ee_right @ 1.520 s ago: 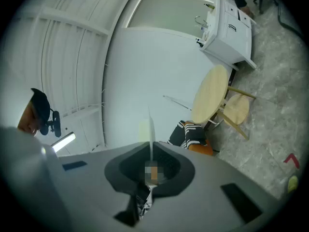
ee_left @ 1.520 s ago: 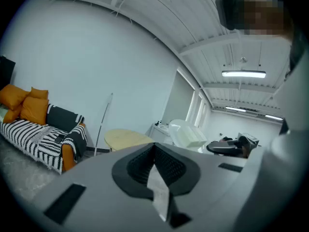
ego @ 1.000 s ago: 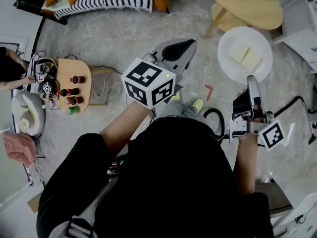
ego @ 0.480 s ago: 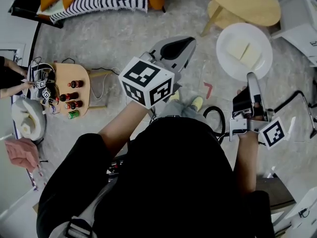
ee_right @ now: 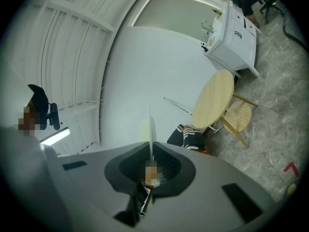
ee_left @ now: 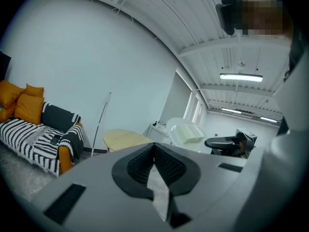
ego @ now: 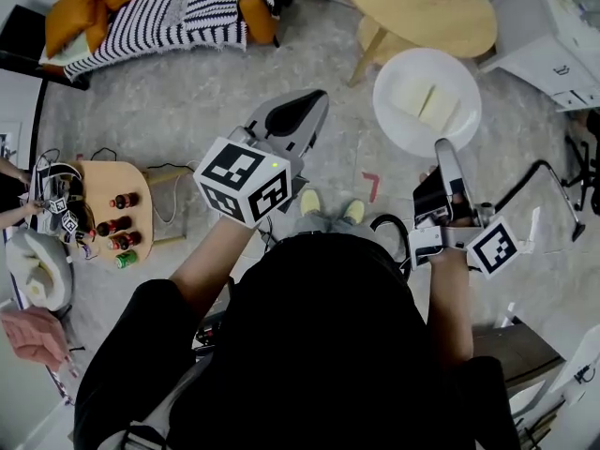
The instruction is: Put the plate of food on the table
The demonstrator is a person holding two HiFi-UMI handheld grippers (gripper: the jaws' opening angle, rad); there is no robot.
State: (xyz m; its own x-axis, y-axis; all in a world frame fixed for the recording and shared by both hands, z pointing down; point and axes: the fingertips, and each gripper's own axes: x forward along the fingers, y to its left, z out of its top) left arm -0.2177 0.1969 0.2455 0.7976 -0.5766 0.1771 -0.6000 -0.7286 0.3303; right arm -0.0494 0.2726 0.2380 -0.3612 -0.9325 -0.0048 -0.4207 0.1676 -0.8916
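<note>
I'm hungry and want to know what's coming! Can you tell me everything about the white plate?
The plate is round, white and smooth; I cannot tell if it is china or plastic. Two pale yellow slabs of food lie flat on it. It is held roughly level in the air above the floor, near the round wooden table but not yet on it. The right gripper pinches its near rim between its jaws. Nothing else touches it.
</note>
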